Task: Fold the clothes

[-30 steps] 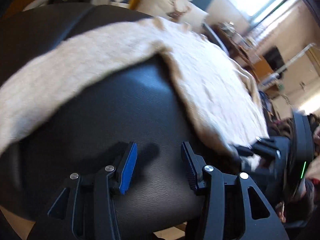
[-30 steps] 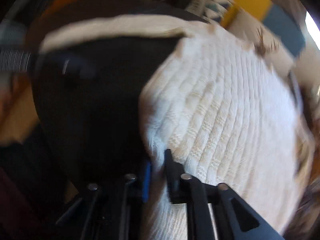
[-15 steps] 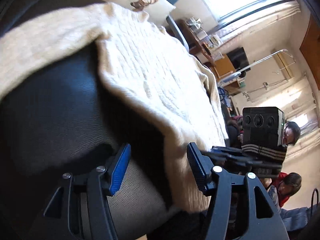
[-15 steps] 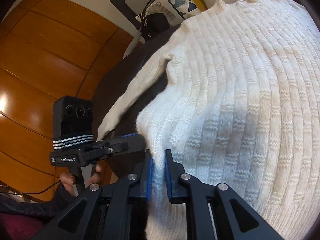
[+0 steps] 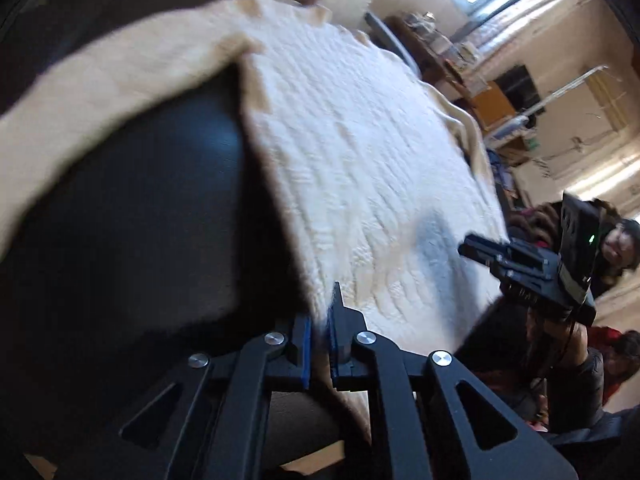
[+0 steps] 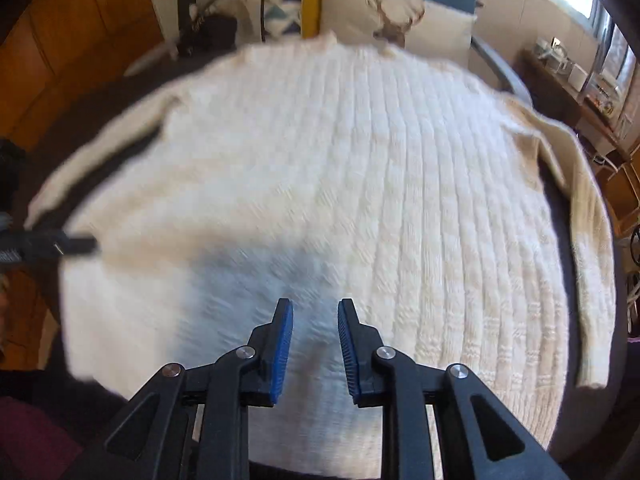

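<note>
A cream cable-knit sweater lies spread flat, front up, on a black padded surface, with its sleeves out to both sides. My left gripper is shut on the sweater's side edge near the hem. My right gripper hovers over the lower middle of the sweater. Its blue-padded jaws are opening, and nothing is pinched between them. In the left wrist view the right gripper hangs over the sweater's near right part. In the right wrist view the left gripper reaches the sweater's left edge.
Cushions lean at the back, one with a deer print and one with triangles. A dark bag sits at the back left, beside wooden panelling. A cluttered shelf stands at the right. A person is at the right edge.
My left gripper has closed from wide open onto the sweater's edge. My right gripper has let go of that edge, shifted right over the sweater's body, and parted its jaws.
</note>
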Demonstrator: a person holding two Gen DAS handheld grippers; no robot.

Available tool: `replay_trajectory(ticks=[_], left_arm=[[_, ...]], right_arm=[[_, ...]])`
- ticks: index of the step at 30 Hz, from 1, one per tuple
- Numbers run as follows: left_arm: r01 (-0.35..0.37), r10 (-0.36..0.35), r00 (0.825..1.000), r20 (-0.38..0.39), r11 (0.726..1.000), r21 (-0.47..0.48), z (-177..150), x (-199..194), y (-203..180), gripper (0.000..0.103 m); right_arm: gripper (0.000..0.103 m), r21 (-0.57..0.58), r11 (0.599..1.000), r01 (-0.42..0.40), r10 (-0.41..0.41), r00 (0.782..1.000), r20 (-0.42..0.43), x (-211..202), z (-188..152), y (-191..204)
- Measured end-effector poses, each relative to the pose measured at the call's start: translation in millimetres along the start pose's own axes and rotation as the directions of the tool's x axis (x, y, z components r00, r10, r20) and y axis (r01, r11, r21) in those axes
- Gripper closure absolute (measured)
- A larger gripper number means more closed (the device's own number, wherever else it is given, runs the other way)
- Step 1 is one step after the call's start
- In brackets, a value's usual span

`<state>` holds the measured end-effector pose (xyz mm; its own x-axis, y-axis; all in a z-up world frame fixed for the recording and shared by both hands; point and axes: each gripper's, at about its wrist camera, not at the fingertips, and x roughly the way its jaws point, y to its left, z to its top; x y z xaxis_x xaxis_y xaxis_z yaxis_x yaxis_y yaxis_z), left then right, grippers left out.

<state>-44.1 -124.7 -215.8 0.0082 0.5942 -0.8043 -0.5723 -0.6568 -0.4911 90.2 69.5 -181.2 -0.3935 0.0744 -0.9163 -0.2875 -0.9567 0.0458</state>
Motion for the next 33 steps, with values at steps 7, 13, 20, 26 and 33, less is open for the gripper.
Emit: replay_trajectory(ticks=[7, 13, 20, 26, 33], left_arm=[[-0.134, 0.135, 0.991, -0.002, 0.982, -0.13, 9.5, -44.6, 78.6, 0.086], [-0.15, 0.167, 0.976, 0.137, 0.981, -0.122, -3.8, -99.6, 90.0, 0.068], [-0.189, 0.246, 0.955, 0.165, 0.936, -0.298, -3.8, -108.2, 159.8, 0.067], [-0.226, 0.325, 0.922, 0.212, 0.894, -0.387, 1.8, -113.0, 192.6, 0.067], [-0.533, 0.617, 0.759, 0.21, 0.773, -0.344, 42.1, -110.5, 223.6, 0.065]], right_arm=[[0.08, 0.08, 0.931, -0.356, 0.355, 0.934, 0.026, 0.1, 11.5, 19.0], [0.079, -0.038, 0.998, -0.045, 0.046, 0.999, 0.006, 9.0, 11.9, 22.0], [0.075, -0.035, 0.997, 0.075, -0.075, 0.997, -0.006, 20.8, 12.1, -3.7], [0.071, -0.001, 0.995, 0.097, -0.097, 0.995, 0.024, 25.7, 10.9, 3.5], [0.069, 0.007, 0.994, 0.111, -0.111, 0.993, 0.024, 33.4, 21.5, 11.4]])
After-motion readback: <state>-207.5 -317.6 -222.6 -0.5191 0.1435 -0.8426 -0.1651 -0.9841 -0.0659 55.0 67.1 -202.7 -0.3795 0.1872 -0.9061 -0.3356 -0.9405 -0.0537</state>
